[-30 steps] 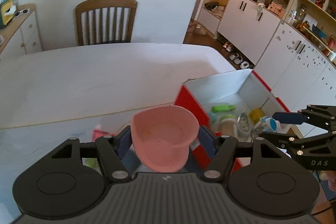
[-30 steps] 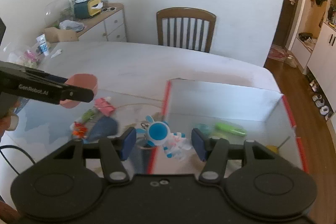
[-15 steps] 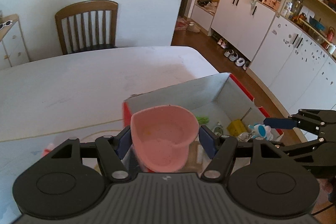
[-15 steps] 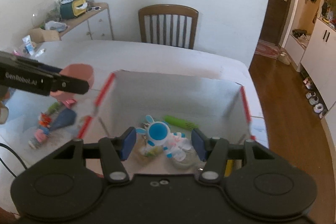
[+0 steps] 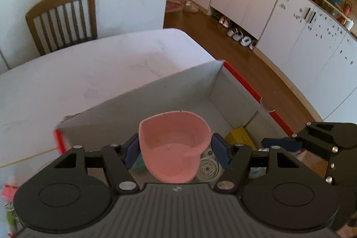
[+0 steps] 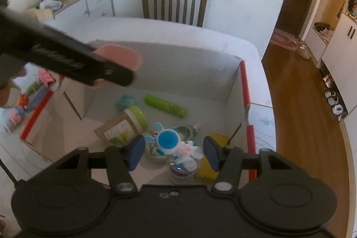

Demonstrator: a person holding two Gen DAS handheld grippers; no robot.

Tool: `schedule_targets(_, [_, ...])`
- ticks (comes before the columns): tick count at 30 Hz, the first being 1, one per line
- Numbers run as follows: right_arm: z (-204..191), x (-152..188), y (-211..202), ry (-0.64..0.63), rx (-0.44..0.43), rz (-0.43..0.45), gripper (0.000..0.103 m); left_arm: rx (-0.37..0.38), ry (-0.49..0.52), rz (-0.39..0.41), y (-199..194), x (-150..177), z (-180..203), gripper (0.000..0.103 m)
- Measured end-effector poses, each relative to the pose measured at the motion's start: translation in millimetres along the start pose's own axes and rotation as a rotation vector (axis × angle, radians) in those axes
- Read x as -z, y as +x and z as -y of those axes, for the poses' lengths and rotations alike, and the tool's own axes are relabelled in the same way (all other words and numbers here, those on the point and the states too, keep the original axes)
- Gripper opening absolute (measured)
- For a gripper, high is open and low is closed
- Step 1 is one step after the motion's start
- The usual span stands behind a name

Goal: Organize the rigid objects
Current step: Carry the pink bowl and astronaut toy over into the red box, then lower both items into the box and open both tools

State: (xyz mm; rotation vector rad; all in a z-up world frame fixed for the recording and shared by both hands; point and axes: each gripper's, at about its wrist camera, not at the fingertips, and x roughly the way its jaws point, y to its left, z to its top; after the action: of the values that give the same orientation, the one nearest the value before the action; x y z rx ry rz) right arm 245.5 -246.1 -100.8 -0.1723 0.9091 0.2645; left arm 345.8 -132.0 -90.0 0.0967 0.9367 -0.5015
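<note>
My left gripper (image 5: 175, 152) is shut on a pink heart-shaped cup (image 5: 176, 137), its pads against the cup's two sides. The cup hangs over the near left part of a white box with red rims (image 5: 156, 99). In the right wrist view the cup (image 6: 125, 55) and a left finger (image 6: 111, 73) show above the box's left wall. My right gripper (image 6: 173, 151) is shut on a blue-and-white figurine with rabbit ears (image 6: 167, 139), held low over the box's (image 6: 178, 68) near right part. One right finger (image 5: 281, 144) shows at the right in the left wrist view.
In the box lie a green tube (image 6: 165, 106), a jar with a green lid (image 6: 133, 117), a teal thing (image 6: 126, 102) and a yellow pack (image 6: 214, 139). Several small toys (image 6: 22, 104) lie on the table left of the box. A wooden chair (image 6: 174, 3) stands behind.
Both grippers have moved rightwards and down over the box, the left with the pink cup, the right with the figurine. Neither grip has changed.
</note>
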Motion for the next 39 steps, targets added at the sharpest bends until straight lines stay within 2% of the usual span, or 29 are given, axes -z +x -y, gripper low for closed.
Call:
schedule_targets(6, [-5, 0, 16, -0.071, 0.003, -0.027, 0.057, -0.023, 0.038, -0.061, 41, -4, 10, 0.068])
schedule_targets(13, [-6, -6, 26, -0.095, -0.002, -0.038, 0.057, -0.031, 0.031, -0.127, 71, -7, 8, 0.068])
schedule_targets(28, [0, -14, 40, -0.049, 0.001, -0.084, 0.057, -0.052, 0.000, -0.217, 99, -5, -2, 0.067])
schedule_targets(34, [5, -14, 40, -0.040, -0.006, -0.093, 0.060, -0.061, -0.010, -0.248, 104, -1, -7, 0.067])
schedule_targets(39, [8, -16, 41, -0.032, -0.007, -0.088, 0.064, -0.066, -0.025, -0.243, 99, -5, -5, 0.068])
